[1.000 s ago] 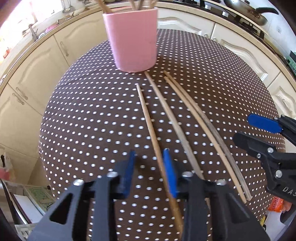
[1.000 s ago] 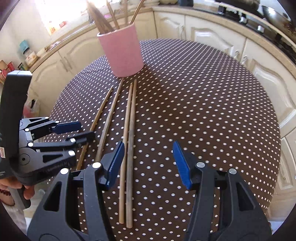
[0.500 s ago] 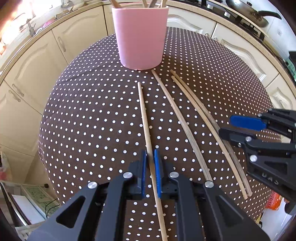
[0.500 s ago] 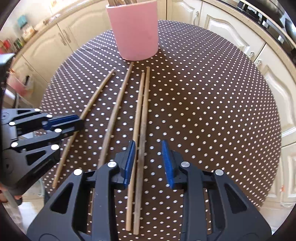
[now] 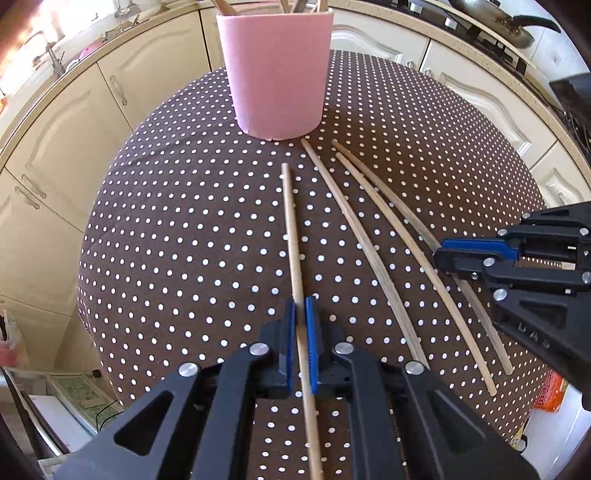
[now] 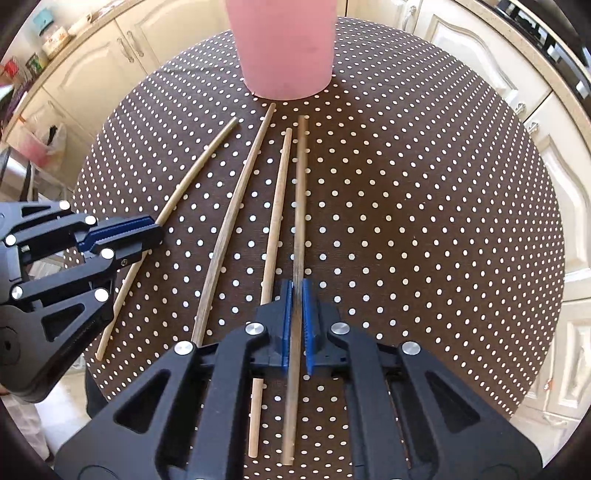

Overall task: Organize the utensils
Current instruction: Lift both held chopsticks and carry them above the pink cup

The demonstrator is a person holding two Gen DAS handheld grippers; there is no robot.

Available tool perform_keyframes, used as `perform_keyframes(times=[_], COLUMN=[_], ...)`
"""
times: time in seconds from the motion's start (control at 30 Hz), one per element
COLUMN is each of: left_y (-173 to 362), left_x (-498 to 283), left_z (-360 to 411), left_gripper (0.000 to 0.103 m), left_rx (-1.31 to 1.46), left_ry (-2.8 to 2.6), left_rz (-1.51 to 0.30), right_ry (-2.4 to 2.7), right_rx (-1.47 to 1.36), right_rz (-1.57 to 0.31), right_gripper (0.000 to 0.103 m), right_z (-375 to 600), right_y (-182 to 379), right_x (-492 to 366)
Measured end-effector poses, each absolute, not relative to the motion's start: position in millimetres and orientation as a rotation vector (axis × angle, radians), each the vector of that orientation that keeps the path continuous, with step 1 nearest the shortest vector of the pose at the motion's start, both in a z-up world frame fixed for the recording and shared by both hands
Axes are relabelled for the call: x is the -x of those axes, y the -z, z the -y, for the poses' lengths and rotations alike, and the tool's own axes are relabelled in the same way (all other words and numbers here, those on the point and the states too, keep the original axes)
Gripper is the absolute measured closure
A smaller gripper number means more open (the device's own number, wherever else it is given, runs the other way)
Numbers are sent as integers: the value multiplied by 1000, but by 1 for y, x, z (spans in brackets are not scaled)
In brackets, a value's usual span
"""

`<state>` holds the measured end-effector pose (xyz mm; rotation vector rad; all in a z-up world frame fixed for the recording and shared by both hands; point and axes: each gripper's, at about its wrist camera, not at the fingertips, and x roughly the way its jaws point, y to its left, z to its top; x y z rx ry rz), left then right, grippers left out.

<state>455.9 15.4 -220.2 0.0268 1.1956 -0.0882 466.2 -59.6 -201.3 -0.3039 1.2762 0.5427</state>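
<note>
Several long wooden chopsticks lie side by side on a brown polka-dot table (image 5: pixel 177 229), pointing at a pink cup (image 5: pixel 275 74) that holds more sticks. My left gripper (image 5: pixel 300 314) is shut on the leftmost chopstick (image 5: pixel 291 229) near its near end. My right gripper (image 6: pixel 297 299) is shut on the rightmost, darker chopstick (image 6: pixel 301 192). Two chopsticks (image 6: pixel 229 221) (image 6: pixel 277 206) lie loose between them. The pink cup (image 6: pixel 286 48) stands just beyond the stick tips. Each gripper shows in the other's view, the right one (image 5: pixel 447 254) and the left one (image 6: pixel 147 236).
Cream kitchen cabinets (image 5: pixel 55 147) and a countertop ring the round table. A frying pan (image 5: pixel 498 26) sits on the stove at the back right. The table edge drops off close behind both grippers.
Both grippers have moved forward and down. The left has closed on the leftmost chopstick; the right, half open half a second ago, has closed on the rightmost one.
</note>
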Motion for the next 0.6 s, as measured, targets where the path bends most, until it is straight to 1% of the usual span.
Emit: perform_keyframes(times=[0.27, 0.47, 0.6], left_y=[217, 194, 173], left_x=[-432, -407, -388], left_z=[-27, -53, -71], left_gripper=[98, 98, 98], left_rx=[46, 142, 191], left_ry=[111, 126, 122], left_rz=[-1103, -958, -828], right_ry=[-584, -627, -642], right_rx=[188, 56, -31], right_rz=[-1198, -1040, -909], right_gripper=[97, 97, 97], right_z=[100, 141, 165], right_y=[196, 165, 143], right_x=[-453, -434, -425])
